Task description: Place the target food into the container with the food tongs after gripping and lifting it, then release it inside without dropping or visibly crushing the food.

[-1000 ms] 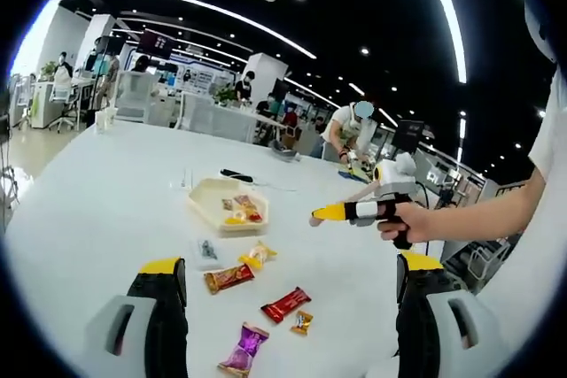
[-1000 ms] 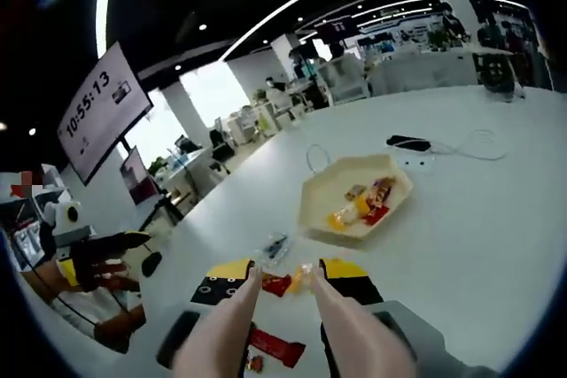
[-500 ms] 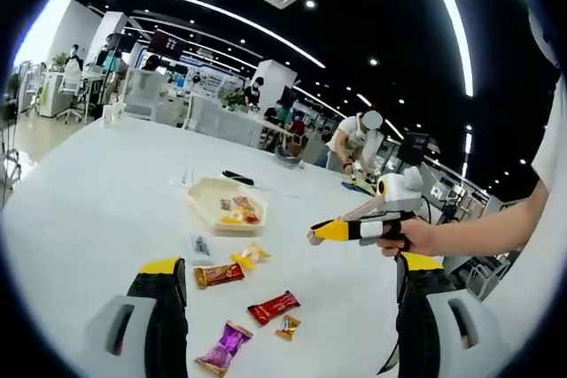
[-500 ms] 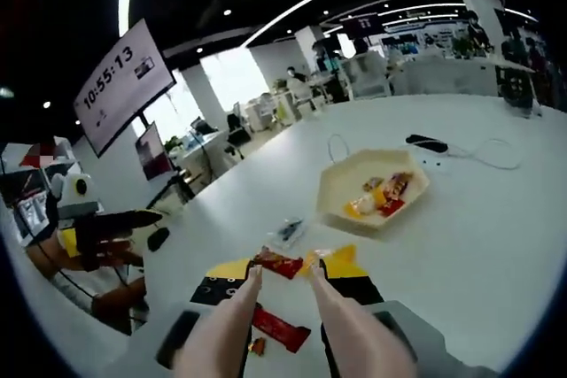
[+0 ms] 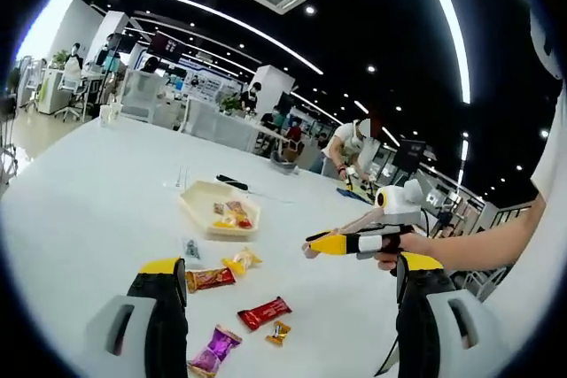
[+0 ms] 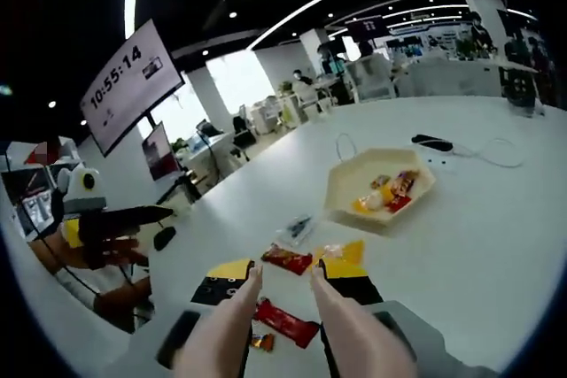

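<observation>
Above scattered candies, both grippers, left gripper (image 5: 282,294) and right gripper (image 6: 282,273), gape empty; a purple candy (image 5: 213,351) lies nearest the left.

Room bright below, dark above. Light comes from long white strip lights (image 5: 443,15) and small round spot lights on black ceiling. Big windows (image 6: 226,81) glow white, washed out. White table (image 5: 89,201) shines back light, soft glare, shadows faint. Both views bend like fish bowl: straight lights look curved, things at edges stretch and smear. Middle fairly sharp; candy wrappers (image 5: 263,312) clear. Far desks and people small, fuzzy. Tongs (image 6: 283,325) close to camera look pale and blurry.
</observation>
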Available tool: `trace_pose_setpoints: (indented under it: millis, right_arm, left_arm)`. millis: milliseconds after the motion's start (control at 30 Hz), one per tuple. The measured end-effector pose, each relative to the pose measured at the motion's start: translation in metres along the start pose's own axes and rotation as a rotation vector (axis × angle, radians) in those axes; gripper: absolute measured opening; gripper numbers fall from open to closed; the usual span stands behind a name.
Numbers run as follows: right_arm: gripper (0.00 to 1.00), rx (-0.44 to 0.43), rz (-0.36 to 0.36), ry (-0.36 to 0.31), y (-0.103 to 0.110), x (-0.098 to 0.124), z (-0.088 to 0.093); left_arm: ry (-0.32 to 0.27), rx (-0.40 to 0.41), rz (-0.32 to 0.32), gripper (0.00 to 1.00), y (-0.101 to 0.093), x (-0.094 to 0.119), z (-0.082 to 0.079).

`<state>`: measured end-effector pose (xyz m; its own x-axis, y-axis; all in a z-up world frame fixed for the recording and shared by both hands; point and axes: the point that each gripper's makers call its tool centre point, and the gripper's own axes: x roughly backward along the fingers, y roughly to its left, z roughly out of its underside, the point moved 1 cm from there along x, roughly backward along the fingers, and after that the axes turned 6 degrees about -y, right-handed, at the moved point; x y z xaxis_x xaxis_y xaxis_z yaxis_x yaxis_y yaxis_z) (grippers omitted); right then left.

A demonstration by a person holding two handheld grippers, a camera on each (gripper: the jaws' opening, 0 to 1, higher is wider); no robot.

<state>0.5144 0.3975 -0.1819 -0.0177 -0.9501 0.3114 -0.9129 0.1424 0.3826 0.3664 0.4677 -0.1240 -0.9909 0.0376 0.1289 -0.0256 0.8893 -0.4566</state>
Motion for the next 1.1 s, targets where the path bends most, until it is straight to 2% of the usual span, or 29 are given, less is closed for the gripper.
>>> trace_pose_setpoints:
  millis: [67, 100, 200, 333, 433, 700, 933, 1100]
  right_arm:
    - [0.28, -0.024, 0.016, -0.004, -0.002, 0.002, 0.001]
    - [0.28, -0.035, 0.014, -0.004, -0.002, 0.003, 0.003]
    - [0.28, 0.004, -0.002, 0.019, 0.002, 0.004, 0.008]
    - [0.28, 0.01, -0.003, 0.011, 0.005, 0.007, 0.009]
    - [0.28, 0.0, -0.002, 0.009, 0.006, 0.008, 0.011]
    - [0.28, 0.088, -0.06, 0.023, 0.022, 0.011, 0.019]
    - [0.28, 0.096, -0.077, 0.03, 0.028, 0.012, 0.025]
    - [0.28, 0.116, -0.088, 0.037, 0.028, 0.012, 0.029]
  left_arm:
    - [0.035, 0.021, 0.022, 0.99, -0.005, -0.003, 0.007]
    - [0.05, 0.021, 0.059, 0.99, -0.013, -0.003, 0.008]
    - [0.054, -0.027, 0.051, 0.99, -0.016, -0.003, 0.008]
    - [0.044, -0.007, 0.042, 0.99, -0.014, -0.004, 0.009]
    - [0.066, -0.021, 0.055, 0.99, -0.019, -0.006, 0.012]
    - [0.067, -0.031, 0.051, 0.99, -0.015, -0.008, 0.01]
    - [0.081, -0.047, 0.049, 0.99, -0.015, -0.004, 0.01]
    - [0.099, -0.049, 0.041, 0.99, -0.009, 0.001, 0.018]
